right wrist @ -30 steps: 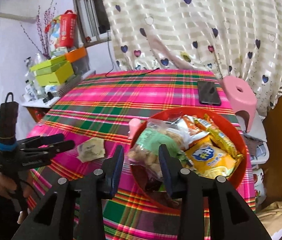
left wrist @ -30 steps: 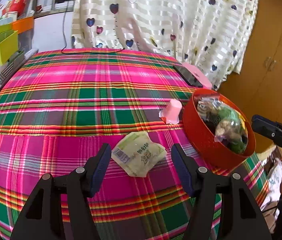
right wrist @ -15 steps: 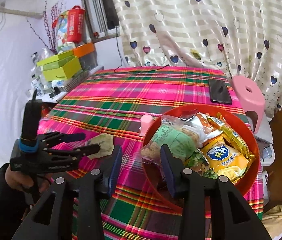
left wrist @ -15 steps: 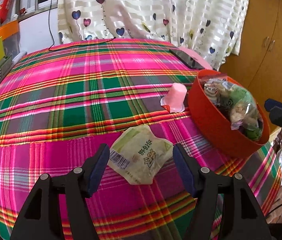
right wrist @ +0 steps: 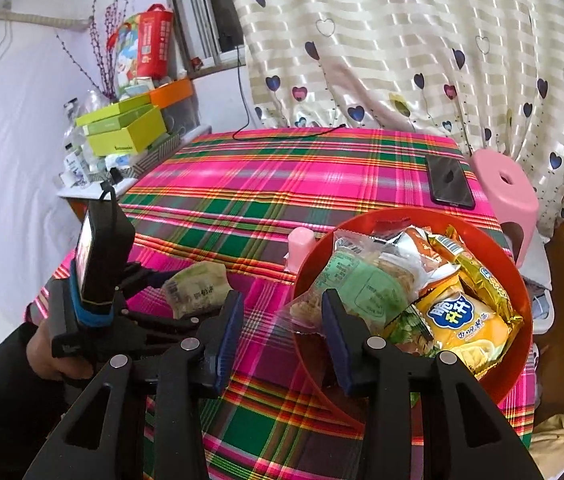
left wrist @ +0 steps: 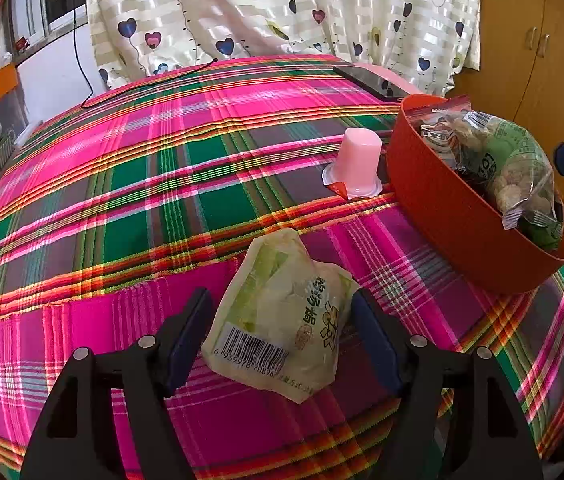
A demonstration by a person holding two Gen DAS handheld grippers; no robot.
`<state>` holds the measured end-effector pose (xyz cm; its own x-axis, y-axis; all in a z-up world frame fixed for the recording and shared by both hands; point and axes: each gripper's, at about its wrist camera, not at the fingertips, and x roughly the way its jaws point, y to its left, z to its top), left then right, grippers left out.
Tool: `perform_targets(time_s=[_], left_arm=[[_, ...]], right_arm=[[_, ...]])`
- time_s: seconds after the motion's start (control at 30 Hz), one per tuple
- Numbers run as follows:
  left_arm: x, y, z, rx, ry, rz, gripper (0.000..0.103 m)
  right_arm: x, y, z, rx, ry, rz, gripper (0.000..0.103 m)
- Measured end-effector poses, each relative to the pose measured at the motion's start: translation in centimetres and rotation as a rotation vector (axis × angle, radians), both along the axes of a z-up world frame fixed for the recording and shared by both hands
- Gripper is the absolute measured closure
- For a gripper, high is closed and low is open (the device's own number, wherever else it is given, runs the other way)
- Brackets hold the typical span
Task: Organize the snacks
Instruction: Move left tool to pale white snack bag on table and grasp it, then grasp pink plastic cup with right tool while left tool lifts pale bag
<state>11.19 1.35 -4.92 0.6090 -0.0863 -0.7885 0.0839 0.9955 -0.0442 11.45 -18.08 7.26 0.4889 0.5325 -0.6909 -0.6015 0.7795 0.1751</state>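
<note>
The left claw point(left wrist: 280, 334) has come down and forward over the desk point(left wrist: 130, 184); the pale green packet point(left wrist: 278, 324) now lies between its wide jaws, untouched. The right claw point(right wrist: 280, 334) hangs at the near rim of the red bowl point(right wrist: 521, 304), its jaws having just widened, holding nothing.

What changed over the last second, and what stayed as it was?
The left gripper came down around the pale green snack packet, jaws open either side, not gripping yet. The right gripper, over the red bowl's near rim, has just been opening, its pads pressing nothing. Packet, pink jelly cup, bowl and phone stayed put.
</note>
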Motion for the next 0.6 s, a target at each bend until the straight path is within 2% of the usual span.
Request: perform_targets(time_s=[0.07, 0.13, 0.27, 0.47, 0.6], left_arm=[[-0.1, -0.1, 0.0, 0.003, -0.001, 0.013, 0.031], [-0.3, -0.1, 0.1, -0.003, -0.010, 0.022, 0.050], [-0.8, 0.5, 0.3, -0.083, -0.014, 0.027, 0.068], [-1.3, 1.4, 0.4, -0.139, -0.024, 0.049, 0.072], [-2.1, 2.0, 1.4, -0.172, -0.060, 0.065, 0.080]], right_arm=[[0.2, 0.3, 0.0, -0.002, 0.000, 0.003, 0.064], [0.4, 0.6, 0.0, -0.007, -0.005, 0.008, 0.064], [1.3, 1.4, 0.1, -0.015, -0.004, 0.012, 0.064], [2.4, 3.3, 0.0, -0.024, 0.008, 0.030, 0.064], [3.4, 4.7, -0.2, -0.053, 0.017, 0.033, 0.064]])
